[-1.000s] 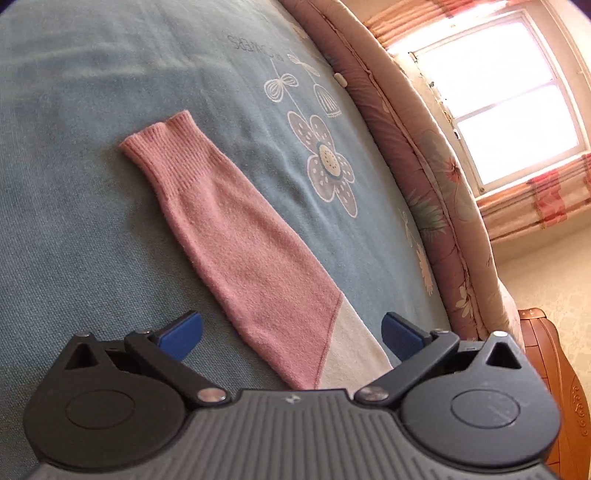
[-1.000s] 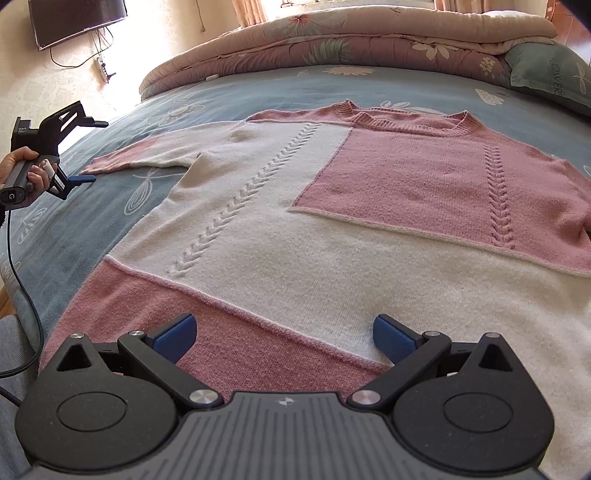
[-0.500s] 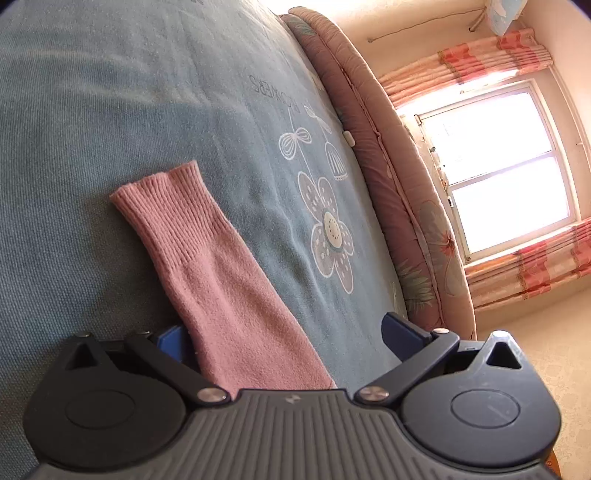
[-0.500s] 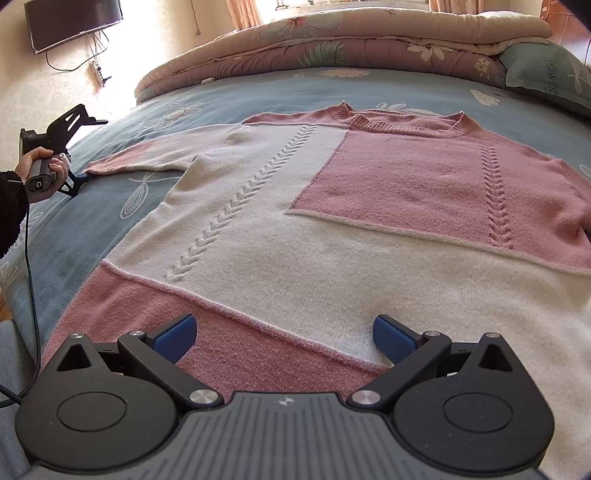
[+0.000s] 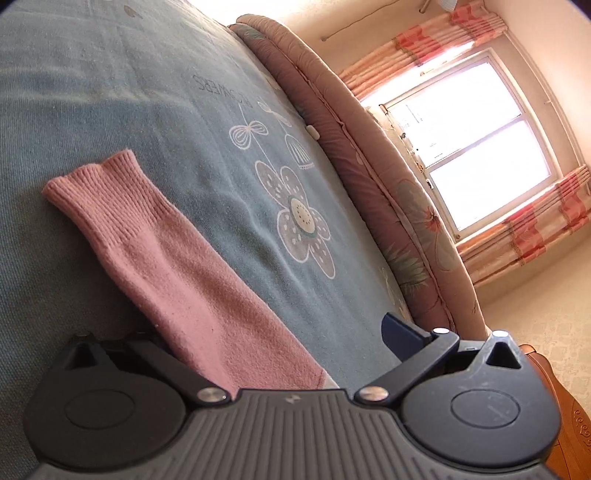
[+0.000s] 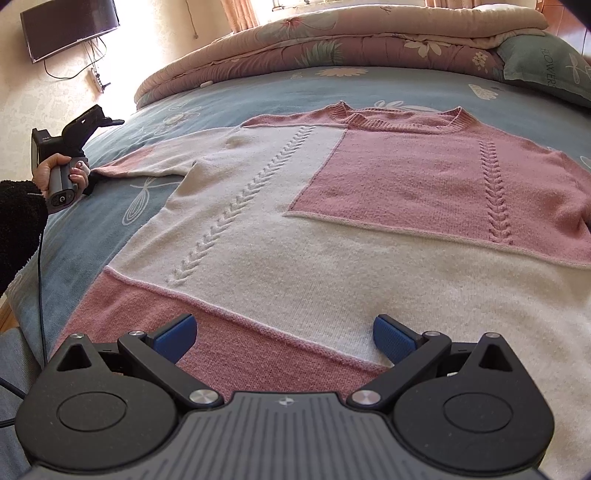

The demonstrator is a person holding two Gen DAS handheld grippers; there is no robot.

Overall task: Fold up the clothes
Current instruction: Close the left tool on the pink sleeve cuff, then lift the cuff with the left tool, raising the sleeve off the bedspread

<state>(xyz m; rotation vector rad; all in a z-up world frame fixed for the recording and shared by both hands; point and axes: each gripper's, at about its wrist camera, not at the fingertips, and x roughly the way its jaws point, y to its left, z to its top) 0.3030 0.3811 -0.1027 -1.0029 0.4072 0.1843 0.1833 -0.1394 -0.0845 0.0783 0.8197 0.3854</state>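
A pink and cream knit sweater (image 6: 332, 229) lies flat, front up, on the blue bedcover (image 6: 110, 229). Its left sleeve (image 6: 140, 162) stretches out to the side. In the left wrist view this pink sleeve (image 5: 177, 258) runs from its ribbed cuff down between the fingers of my left gripper (image 5: 280, 338), which is open. The sleeve's edge covers the left finger, and the right fingertip (image 5: 402, 332) stands apart over the bedcover. My right gripper (image 6: 282, 336) is open, hovering over the sweater's pink hem with nothing held. A hand (image 6: 59, 173) holds the left gripper at the sleeve's end.
A rolled floral quilt (image 6: 332, 44) lies along the far side of the bed, with a green pillow (image 6: 546, 62) at the right. A wall TV (image 6: 70, 26) hangs at the left. A bright window (image 5: 472, 147) and a wooden bed frame (image 5: 554, 391) are beyond the bed's edge.
My left gripper has dropped lower onto the sleeve and come closer to the cuff, and its left finger is now hidden by the sleeve's edge. The right gripper has hardly moved.
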